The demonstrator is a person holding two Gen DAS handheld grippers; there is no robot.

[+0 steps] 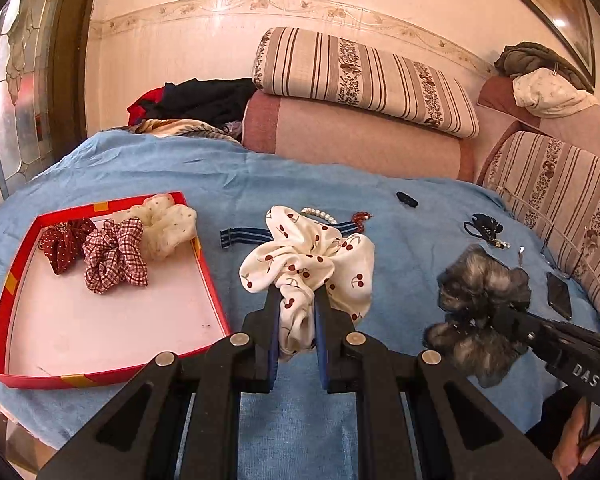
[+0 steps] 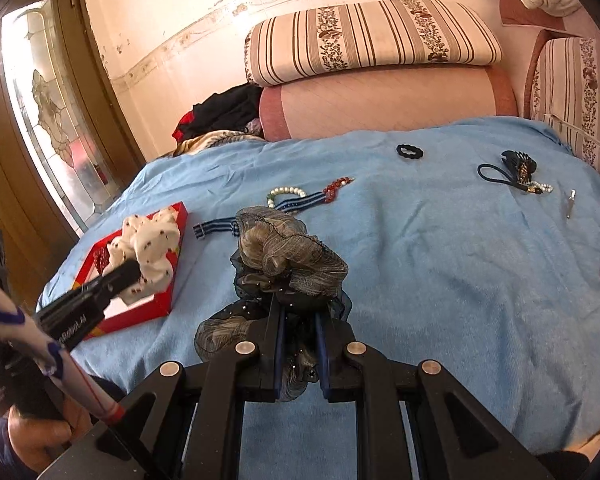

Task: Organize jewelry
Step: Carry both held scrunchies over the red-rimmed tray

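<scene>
The left gripper (image 1: 296, 300) is clamped on a white cherry-print scrunchie (image 1: 312, 256), held at centre frame just right of the red tray (image 1: 216, 280), which already holds three scrunchies (image 1: 116, 254) in its upper part. The right gripper (image 2: 300, 312) is clenched on a grey gauzy scrunchie (image 2: 288, 256), held over the blue cloth (image 2: 440, 280) at centre frame. More pieces lie at the top of the cloth: a pearl bracelet (image 2: 286, 192), a red bead string (image 2: 336, 188), a striped band (image 2: 216, 227) and a black hair tie (image 2: 410, 151). Both scrunchies are gripped only by a fold near the fingertips, so the slack fabric could slip free before reaching the tray. The tray's low rim is another risk: a trailing loop of the cherry scrunchie could catch on it and drag the tray. With both hands heading to the same tray, the grippers could also collide.
</scene>
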